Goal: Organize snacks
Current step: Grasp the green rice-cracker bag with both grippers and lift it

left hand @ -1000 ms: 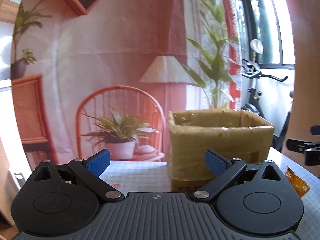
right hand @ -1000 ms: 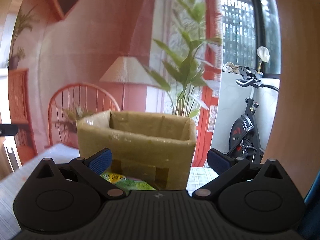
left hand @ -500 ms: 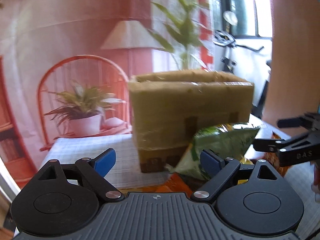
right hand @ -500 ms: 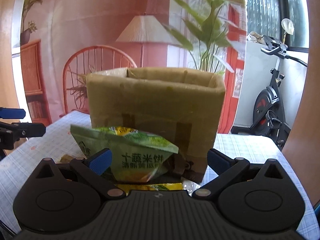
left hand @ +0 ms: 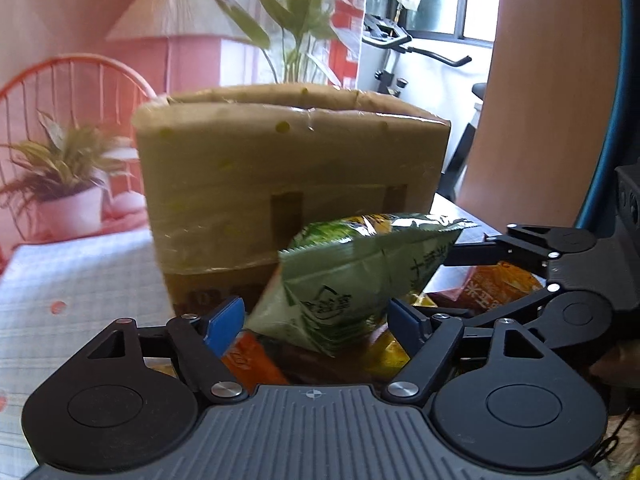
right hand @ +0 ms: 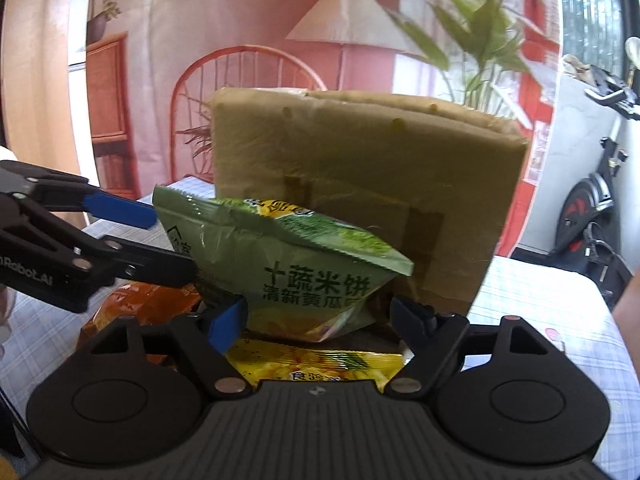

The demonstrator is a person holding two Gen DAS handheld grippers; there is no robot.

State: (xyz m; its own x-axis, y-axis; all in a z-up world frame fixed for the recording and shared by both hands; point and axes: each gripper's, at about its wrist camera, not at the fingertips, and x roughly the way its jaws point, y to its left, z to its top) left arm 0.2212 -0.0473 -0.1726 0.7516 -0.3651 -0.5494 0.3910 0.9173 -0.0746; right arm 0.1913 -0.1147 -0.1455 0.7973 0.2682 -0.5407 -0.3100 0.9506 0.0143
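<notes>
A green snack bag leans against the front of a cardboard box; it also shows in the right wrist view, before the same box. My left gripper is open, its fingers either side of the bag's lower left end. My right gripper is open, straddling the bag's bottom from the other side. An orange bag and a yellow bag lie under the green one. Each gripper shows in the other's view.
The snacks and box stand on a checked tablecloth. A printed pink backdrop with a lamp and chair hangs behind. An exercise bike stands at the right, off the table.
Both grippers have come down and closer to the box. The green bag, first hidden, now sits between the open fingers of both.
</notes>
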